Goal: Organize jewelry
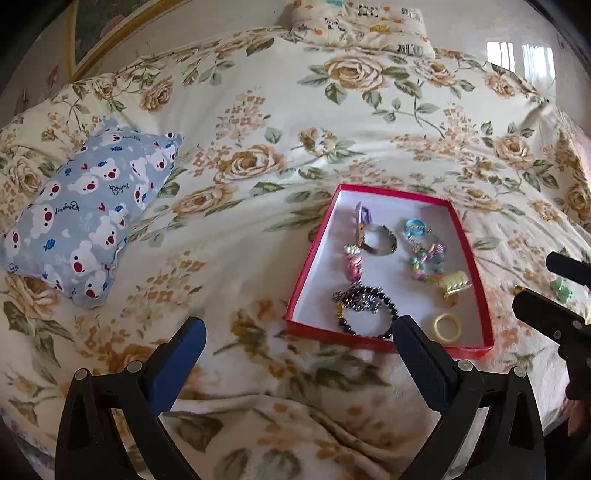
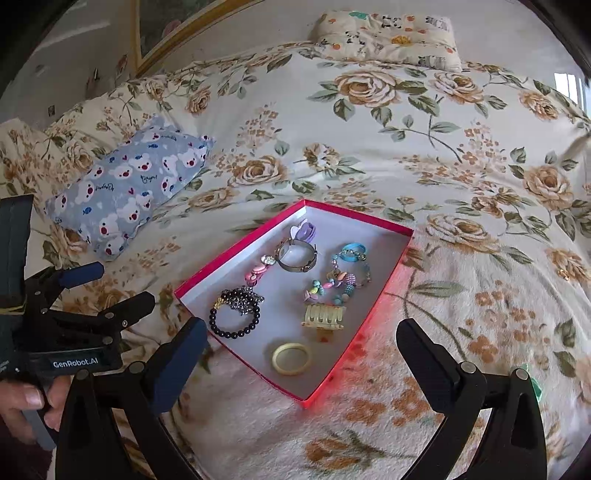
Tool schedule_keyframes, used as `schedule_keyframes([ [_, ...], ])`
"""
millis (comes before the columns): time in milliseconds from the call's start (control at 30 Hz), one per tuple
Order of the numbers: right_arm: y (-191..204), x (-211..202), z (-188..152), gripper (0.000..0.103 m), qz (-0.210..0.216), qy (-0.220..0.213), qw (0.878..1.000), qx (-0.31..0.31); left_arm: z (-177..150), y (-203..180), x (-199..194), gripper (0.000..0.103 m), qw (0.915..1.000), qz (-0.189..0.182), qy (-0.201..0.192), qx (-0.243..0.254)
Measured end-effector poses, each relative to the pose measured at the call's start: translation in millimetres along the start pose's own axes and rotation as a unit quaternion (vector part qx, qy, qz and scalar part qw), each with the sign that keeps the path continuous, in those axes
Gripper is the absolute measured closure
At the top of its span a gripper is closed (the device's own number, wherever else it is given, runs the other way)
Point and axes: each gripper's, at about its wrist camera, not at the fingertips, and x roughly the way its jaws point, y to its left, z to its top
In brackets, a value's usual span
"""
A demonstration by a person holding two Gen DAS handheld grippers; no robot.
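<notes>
A red box [image 1: 476, 266] [image 2: 388, 291] with a white inside lies on the floral bed. In it are a black bead bracelet [image 2: 235, 320], a yellow ring [image 2: 291, 359], a cream hair claw [image 2: 325, 316], a metal bangle [image 2: 297, 255], a colourful bead bracelet [image 2: 341, 282] and a purple clip [image 2: 303, 229]. A small green piece [image 1: 561, 289] lies on the blanket right of the box. My left gripper [image 1: 299, 362] is open and empty, near the box's near-left corner. My right gripper [image 2: 301, 369] is open and empty, over the box's near end.
A blue bear-print pillow [image 1: 88, 210] [image 2: 133, 184] lies to the left. A patterned pillow [image 2: 388, 35] lies at the far edge of the bed. The floral blanket [image 1: 258, 122] covers the bed. A framed picture [image 2: 166, 33] leans on the wall behind.
</notes>
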Motion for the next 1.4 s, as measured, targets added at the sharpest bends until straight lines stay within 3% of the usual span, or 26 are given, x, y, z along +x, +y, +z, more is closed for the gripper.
schedule_keyframes([
  [433, -12, -3, 2, 0.0, -0.017, -0.003, 1.0, 0.023, 3, -4, 0, 0.001, 1.0, 0.005, 0.0, 0.002],
  [1400, -13, 16, -9, 0.0, -0.008, 0.012, 1.0, 0.025, 3, -6, 13, 0.001, 1.0, -0.004, 0.003, -0.002],
])
